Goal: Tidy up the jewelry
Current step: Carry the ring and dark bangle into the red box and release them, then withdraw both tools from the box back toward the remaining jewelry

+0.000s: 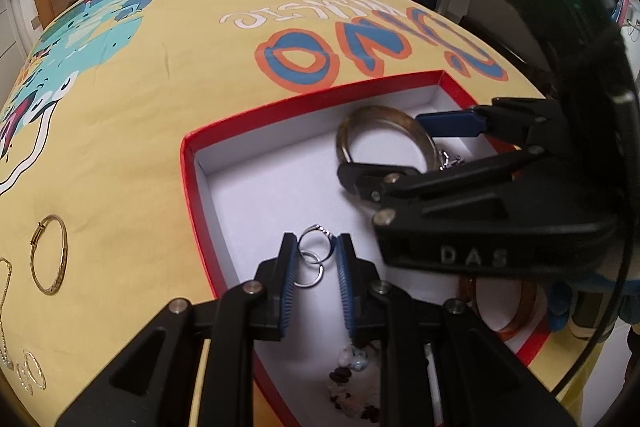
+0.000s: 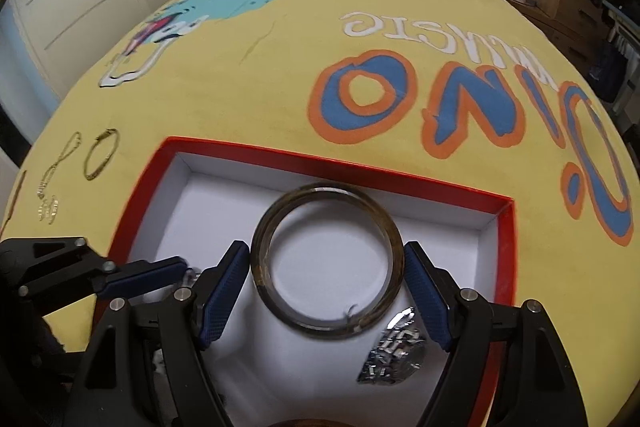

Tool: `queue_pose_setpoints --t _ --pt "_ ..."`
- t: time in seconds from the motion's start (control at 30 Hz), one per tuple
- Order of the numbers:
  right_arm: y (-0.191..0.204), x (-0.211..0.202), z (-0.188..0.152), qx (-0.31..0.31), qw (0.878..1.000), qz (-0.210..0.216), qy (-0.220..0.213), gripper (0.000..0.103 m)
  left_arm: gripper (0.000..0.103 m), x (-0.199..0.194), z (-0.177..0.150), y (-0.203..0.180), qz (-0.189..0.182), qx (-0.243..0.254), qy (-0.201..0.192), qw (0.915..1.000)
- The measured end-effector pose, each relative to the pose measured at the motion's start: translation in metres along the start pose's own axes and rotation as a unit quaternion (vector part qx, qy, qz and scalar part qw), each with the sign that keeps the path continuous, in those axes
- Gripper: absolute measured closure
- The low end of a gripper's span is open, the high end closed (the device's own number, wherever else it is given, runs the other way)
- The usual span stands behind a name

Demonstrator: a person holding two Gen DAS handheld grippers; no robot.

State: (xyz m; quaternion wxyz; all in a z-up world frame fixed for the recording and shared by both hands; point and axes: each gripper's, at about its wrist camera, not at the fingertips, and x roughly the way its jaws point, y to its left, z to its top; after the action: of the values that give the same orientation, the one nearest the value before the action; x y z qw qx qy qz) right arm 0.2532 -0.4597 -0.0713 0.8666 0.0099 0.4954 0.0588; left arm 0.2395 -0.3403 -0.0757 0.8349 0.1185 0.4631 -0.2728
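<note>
A red box with a white inside lies on the yellow bedspread. My left gripper is open over the box, its fingers either side of several small silver rings lying on the box floor. My right gripper is open around a dark brown bangle, the pads close to or touching its sides. A silver watch lies under the right finger. An orange bangle and a beaded bracelet also lie in the box.
On the bedspread left of the box lie a gold bangle, a gold chain and small gold rings. A wooden headboard, a dresser and a desk stand beyond the bed.
</note>
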Motion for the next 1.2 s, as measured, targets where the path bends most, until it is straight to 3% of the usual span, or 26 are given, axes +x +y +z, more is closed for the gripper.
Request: queue_pose_setpoints --t 0.3,0.5,0.87,1.2 --pt "-0.017 -0.014 0.0 0.043 0.999 0.016 -0.008 0.026 0.084 -0.004 -0.002 0.001 -0.019 0.0 0.003 0.9998" --pt "-0.016 -0.048 0.005 0.055 0.998 0.015 -0.038 0.026 0.083 -0.021 -0.002 0.001 -0.036 -0.013 -0.001 0.9993" --pt "-0.008 -0.137 -0.007 0.071 0.994 -0.019 -0.086 0.026 0.08 -0.111 -0.016 0.003 -0.058 -0.028 -0.043 0.997" --pt "0.058 -0.203 -0.031 0.055 0.991 0.0 -0.124 0.026 0.08 -0.196 -0.069 0.044 -0.006 -0.046 -0.057 0.9973"
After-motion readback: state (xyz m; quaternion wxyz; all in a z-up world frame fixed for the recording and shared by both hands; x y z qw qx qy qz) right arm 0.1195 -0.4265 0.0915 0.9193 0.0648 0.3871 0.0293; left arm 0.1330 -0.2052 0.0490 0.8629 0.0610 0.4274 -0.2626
